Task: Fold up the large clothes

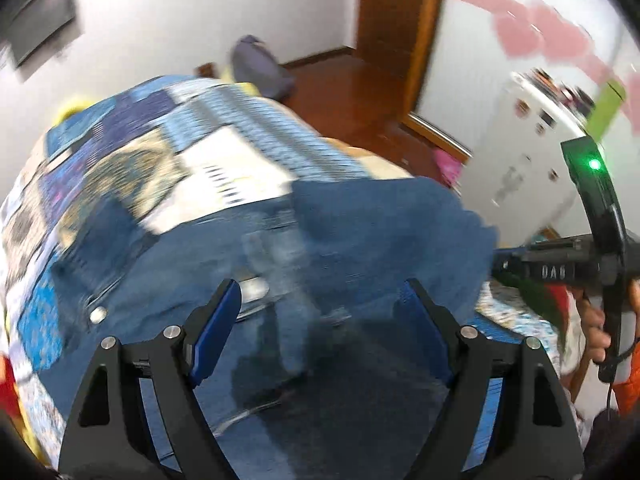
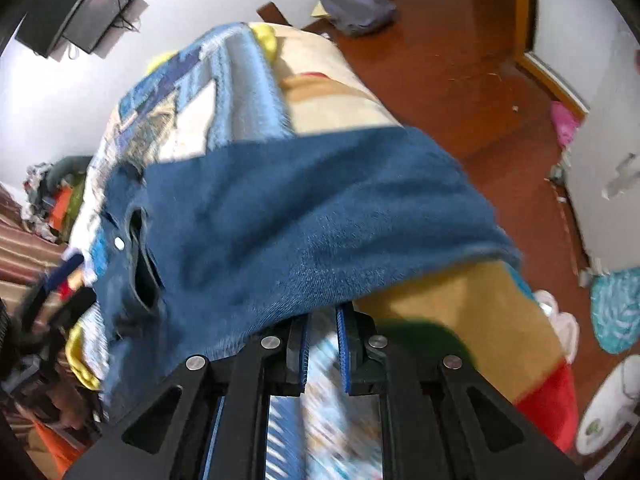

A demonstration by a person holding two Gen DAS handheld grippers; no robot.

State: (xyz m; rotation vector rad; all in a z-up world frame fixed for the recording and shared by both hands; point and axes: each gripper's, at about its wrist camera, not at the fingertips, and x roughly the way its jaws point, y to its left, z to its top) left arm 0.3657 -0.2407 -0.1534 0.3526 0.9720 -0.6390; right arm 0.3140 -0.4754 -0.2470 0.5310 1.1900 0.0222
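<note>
Left tongs (image 1: 316, 312) gape wide above the jeans (image 1: 280, 280) spread on the quilted bed (image 1: 160, 152); closing here could pinch quilt along with denim. Blur hides the seams.

Right tongs (image 2: 322, 334) sit nearly together, jeans (image 2: 300, 220) edge draped over their tips; whether they grip it I cannot tell, and it may slip off.

Right claw (image 2: 322, 334) under jeans (image 2: 304, 216), bed (image 2: 472, 304)

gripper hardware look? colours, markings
Both grippers, left and right: black angular linkage frames, silver round pivot bolts, blue ribbed finger pads. From the left wrist, the right unit shows white lettering, a green LED, a black cable and an orange sleeve.
</note>
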